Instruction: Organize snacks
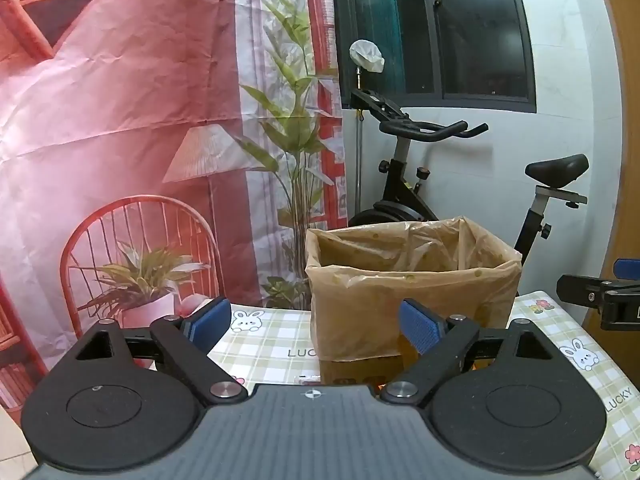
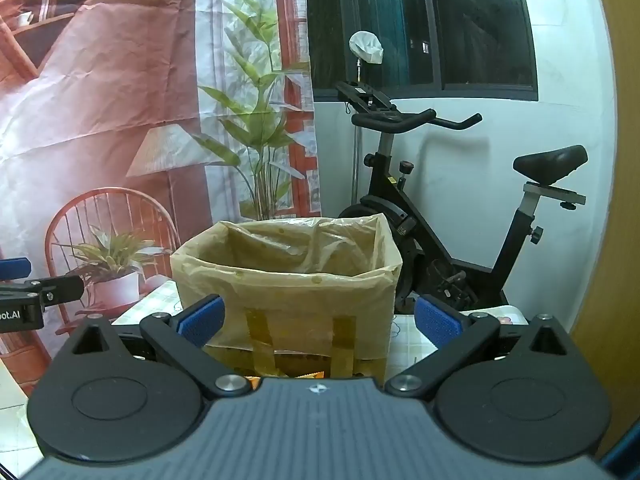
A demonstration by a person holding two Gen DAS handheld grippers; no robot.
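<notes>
A box lined with a tan plastic bag (image 1: pixel 412 292) stands open-topped on the checked tablecloth (image 1: pixel 264 344). In the left wrist view it sits ahead and slightly right of my left gripper (image 1: pixel 316 324), which is open with nothing between its blue pads. In the right wrist view the same lined box (image 2: pixel 288 292) is straight ahead of my right gripper (image 2: pixel 320 322), also open and empty. Each gripper shows at the edge of the other's view: the right gripper (image 1: pixel 608 296) and the left gripper (image 2: pixel 28 292). The box's bottom shows orange and yellow through the plastic; no snack is clearly visible.
An exercise bike (image 1: pixel 440 168) stands behind the table against the white wall under a dark window (image 1: pixel 440 28). A printed backdrop (image 1: pixel 140 120) with a chair, lamp and plants hangs at left. The tablecloth (image 2: pixel 408 344) continues right of the box.
</notes>
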